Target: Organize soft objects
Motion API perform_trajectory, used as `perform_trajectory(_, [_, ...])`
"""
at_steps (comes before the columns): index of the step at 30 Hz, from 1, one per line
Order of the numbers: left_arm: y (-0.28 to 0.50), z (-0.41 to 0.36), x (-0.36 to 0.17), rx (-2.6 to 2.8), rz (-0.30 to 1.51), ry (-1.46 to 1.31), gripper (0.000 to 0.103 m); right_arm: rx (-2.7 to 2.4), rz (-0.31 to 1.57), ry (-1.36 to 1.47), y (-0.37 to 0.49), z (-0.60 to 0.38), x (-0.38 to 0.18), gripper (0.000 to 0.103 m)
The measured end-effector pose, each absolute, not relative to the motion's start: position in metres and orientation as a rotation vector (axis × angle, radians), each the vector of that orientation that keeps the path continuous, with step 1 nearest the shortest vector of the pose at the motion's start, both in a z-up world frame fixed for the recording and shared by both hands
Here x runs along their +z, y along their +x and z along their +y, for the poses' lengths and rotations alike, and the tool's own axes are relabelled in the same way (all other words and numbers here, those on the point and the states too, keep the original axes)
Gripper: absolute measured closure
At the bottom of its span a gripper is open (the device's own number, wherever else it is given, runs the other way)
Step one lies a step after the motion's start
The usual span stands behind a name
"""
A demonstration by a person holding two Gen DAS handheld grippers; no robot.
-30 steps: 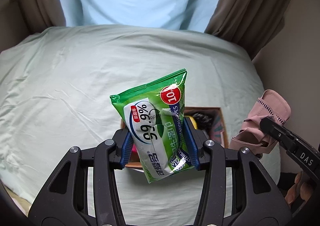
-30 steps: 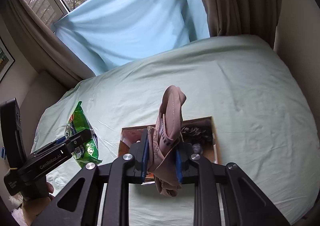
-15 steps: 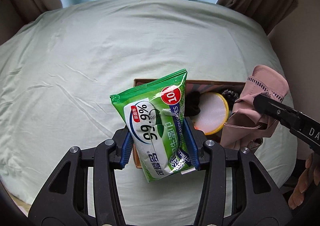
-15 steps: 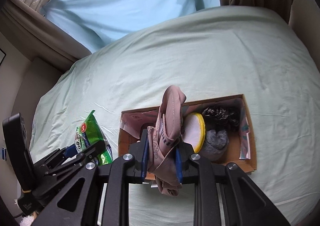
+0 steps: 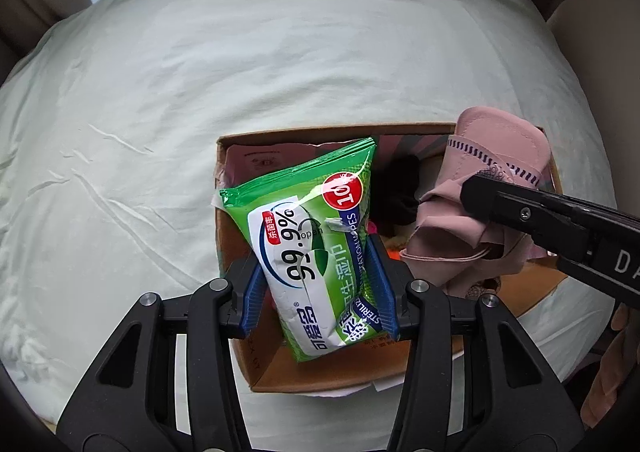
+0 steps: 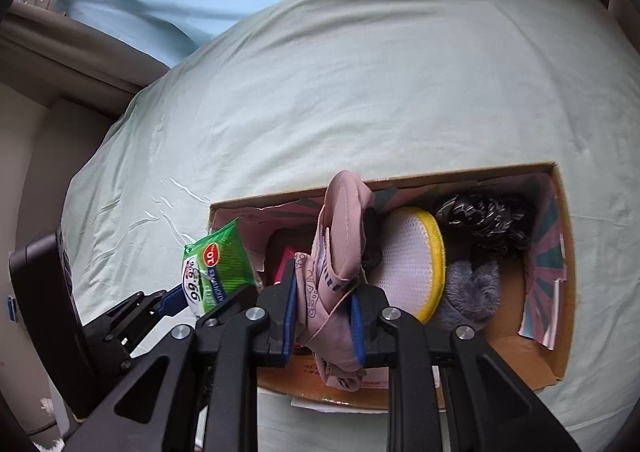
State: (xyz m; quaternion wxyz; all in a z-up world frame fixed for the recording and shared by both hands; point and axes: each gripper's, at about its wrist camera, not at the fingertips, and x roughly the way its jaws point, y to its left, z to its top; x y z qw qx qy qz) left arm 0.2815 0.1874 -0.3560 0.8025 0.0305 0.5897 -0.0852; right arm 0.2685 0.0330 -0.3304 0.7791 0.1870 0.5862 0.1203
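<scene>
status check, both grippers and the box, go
Left hand-held gripper shut on wipes pack. Right hand-held gripper shut on pink cloth. Both over cardboard box, already part full.

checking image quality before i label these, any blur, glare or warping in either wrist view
Left wrist view: sharp, glare streaks on the green wipes pack, strong fisheye bulge in the bed sheet, dark corners. Right wrist view: the pink fabric and the cardboard box are clear, edges soften slightly, same bulge.

Green wipes pack [image 5: 316,252], pink cloth [image 6: 340,252], over box [image 6: 560,332]
</scene>
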Motion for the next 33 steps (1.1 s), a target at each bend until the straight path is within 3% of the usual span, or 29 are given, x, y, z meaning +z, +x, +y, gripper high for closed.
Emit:
perform_trajectory(2, [0.283, 0.183, -0.357, -0.186, 1.266, 0.072, 0.057, 0.257, 1.290, 0.411, 0.275, 0.032, -0.336, 0.082])
perform_trajectory(3, [0.283, 0.182, -0.357, -0.191, 1.273, 0.076, 0.043, 0.253, 1.296, 0.401, 0.277, 0.031, -0.338, 0.082])
perform_trajectory(4, [0.283, 0.180, -0.359, -0.196, 1.281, 0.079, 0.014, 0.244, 1.305, 0.380, 0.281, 0.032, -0.339, 0.079])
perform_trajectory(5, [0.282, 0.179, -0.359, -0.203, 1.284, 0.079, 0.000, 0.233, 1.317, 0.357, 0.283, 0.032, -0.341, 0.071])
perform_trajectory(6, [0.281, 0.179, -0.358, -0.209, 1.278, 0.080, 0.000, 0.218, 1.328, 0.341, 0.286, 0.031, -0.343, 0.062])
perform_trajectory(8, [0.277, 0.177, -0.359, -0.215, 1.283, 0.094, 0.000, 0.189, 1.344, 0.314, 0.288, 0.028, -0.345, 0.012])
perform_trajectory(9, [0.274, 0.177, -0.359, -0.215, 1.289, 0.101, 0.000, 0.178, 1.341, 0.307, 0.288, 0.026, -0.345, 0.006])
perform_trajectory(21, [0.257, 0.184, -0.328, -0.223, 1.253, 0.066, 0.000, 0.130, 1.301, 0.308, 0.271, 0.016, -0.325, 0.005])
perform_trajectory(33, [0.215, 0.192, -0.235, -0.210, 1.127, 0.037, 0.000, 0.135, 1.164, 0.277, 0.227, 0.011, -0.240, 0.005])
